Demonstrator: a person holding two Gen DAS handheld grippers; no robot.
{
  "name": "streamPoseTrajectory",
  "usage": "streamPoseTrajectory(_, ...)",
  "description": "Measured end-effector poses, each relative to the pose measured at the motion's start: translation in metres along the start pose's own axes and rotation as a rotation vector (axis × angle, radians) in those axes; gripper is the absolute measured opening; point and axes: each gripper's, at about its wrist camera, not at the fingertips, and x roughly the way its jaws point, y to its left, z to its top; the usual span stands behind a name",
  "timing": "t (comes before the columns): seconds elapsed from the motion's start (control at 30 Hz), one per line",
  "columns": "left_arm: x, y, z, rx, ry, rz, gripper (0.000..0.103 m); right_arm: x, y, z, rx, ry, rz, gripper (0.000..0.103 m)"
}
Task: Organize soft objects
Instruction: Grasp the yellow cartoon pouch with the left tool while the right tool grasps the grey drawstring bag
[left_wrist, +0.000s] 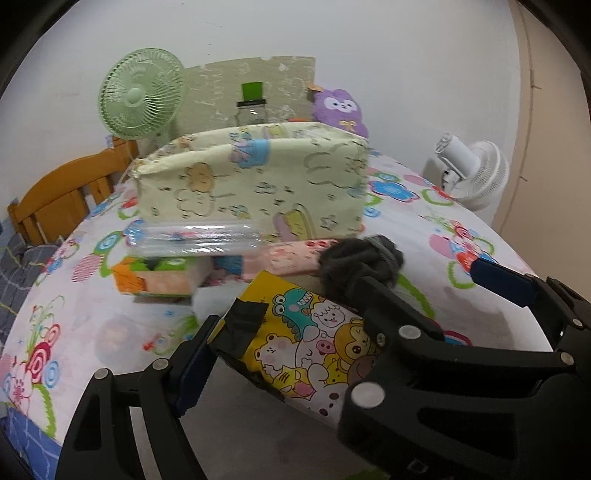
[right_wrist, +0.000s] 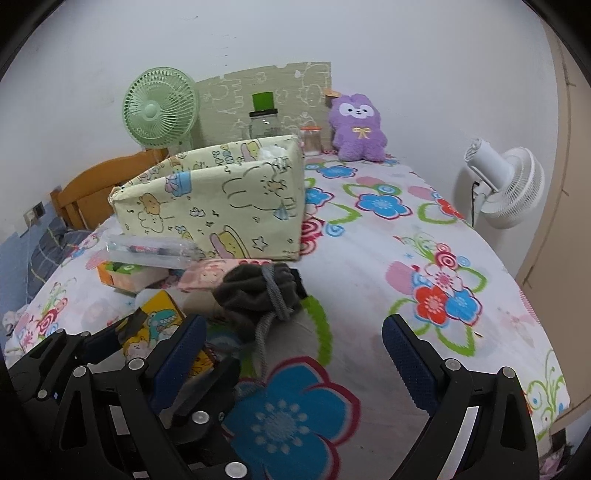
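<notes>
A pale yellow fabric storage box (left_wrist: 255, 181) with cartoon prints stands on the flowered bed; it also shows in the right wrist view (right_wrist: 218, 210). In front of it lie a dark grey bundle (left_wrist: 360, 262) (right_wrist: 258, 288), a pink cloth (left_wrist: 284, 258), a clear plastic packet (left_wrist: 192, 240) and an orange-green pack (left_wrist: 159, 277). My left gripper (left_wrist: 291, 332) is wide open around a yellow cartoon pack (left_wrist: 306, 343), not gripping it. My right gripper (right_wrist: 295, 347) is open and empty, just right of the left gripper; its left finger (left_wrist: 502, 280) shows beside the bundle.
A purple plush toy (right_wrist: 358, 129) sits at the bed's far end by a jar (right_wrist: 264, 122) and a green fan (right_wrist: 160, 110). A white fan (right_wrist: 506, 184) stands right of the bed. A wooden bed frame (left_wrist: 62, 192) is at left.
</notes>
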Motion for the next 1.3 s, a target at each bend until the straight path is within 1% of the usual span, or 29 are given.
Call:
streamPoseTrajectory(0.13,0.003,0.006,0.005,-0.008,0.001,0.026,0.084,0.008,0.006,0.007,-0.002,0.003,0.002,0.098)
streamPoseTrajectory(0.4,0.014,0.012,0.01,-0.026,0.025,0.031,0.084,0.027,0.015,0.016,-0.019,0.028,0.005,0.098)
streamPoseTrajectory(0.5,0.019,0.015,0.013,-0.037,0.038,0.029,0.084,0.035,0.016,0.018,-0.01,0.052,0.006,0.097)
streamPoseTrajectory(0.57,0.021,0.016,0.013,-0.036,0.044,0.032,0.084,0.041,0.015,0.019,0.001,0.068,0.014,0.093)
streamPoseTrajectory(0.63,0.024,0.017,0.013,-0.039,0.054,0.029,0.084,0.045,0.015,0.019,0.007,0.08,0.021,0.092)
streamPoseTrajectory(0.73,0.027,0.017,0.013,-0.034,0.062,0.03,0.083,0.048,0.018,0.018,0.0,0.093,0.026,0.087)
streamPoseTrajectory(0.8,0.029,0.017,0.012,-0.032,0.067,0.03,0.083,0.051,0.02,0.017,-0.01,0.11,0.033,0.081)
streamPoseTrajectory(0.83,0.03,0.018,0.011,-0.036,0.07,0.026,0.083,0.053,0.021,0.017,-0.011,0.115,0.037,0.076)
streamPoseTrajectory(0.97,0.029,0.019,0.01,-0.037,0.071,0.024,0.083,0.052,0.022,0.016,-0.004,0.117,0.035,0.066)
streamPoseTrajectory(1.3,0.014,0.019,0.01,-0.04,0.05,0.006,0.083,0.035,0.024,0.016,0.0,0.092,0.018,0.063)
